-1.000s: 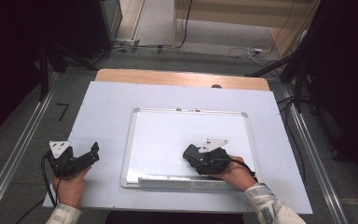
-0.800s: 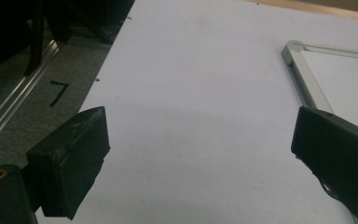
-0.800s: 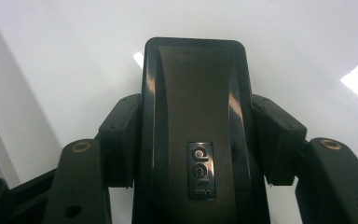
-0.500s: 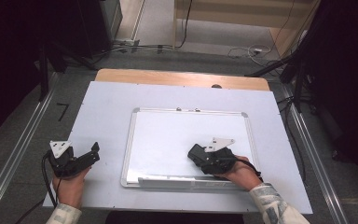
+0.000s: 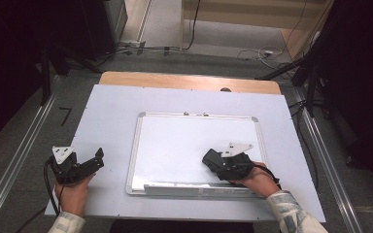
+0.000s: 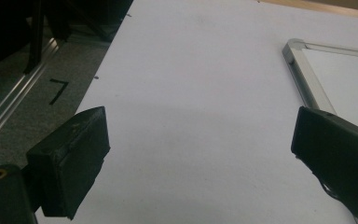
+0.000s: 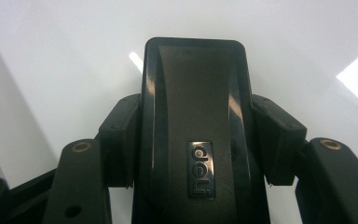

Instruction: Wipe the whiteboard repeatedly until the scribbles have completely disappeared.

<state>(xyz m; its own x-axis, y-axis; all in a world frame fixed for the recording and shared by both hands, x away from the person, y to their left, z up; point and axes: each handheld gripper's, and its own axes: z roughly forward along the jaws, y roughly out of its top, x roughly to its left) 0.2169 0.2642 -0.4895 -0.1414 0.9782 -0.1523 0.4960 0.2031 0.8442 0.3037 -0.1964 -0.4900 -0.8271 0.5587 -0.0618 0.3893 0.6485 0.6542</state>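
Looks to me like a lab or a recording room, not anybody's home. My table [image 5: 126, 104] is a wooden top covered with a plain white sheet, parked between metal rails [image 5: 14, 160] running along the grey floor on both sides. There's a strip of black tape [image 5: 64, 116] stuck on the floor as a marker. Loose cables [image 5: 257, 53] snake over the carpet at the back, near pale wooden panels [image 5: 252, 12], and black stands [image 5: 46, 68] and dark curtains close in both sides. Only a whiteboard [image 5: 184, 141] lies on the sheet.
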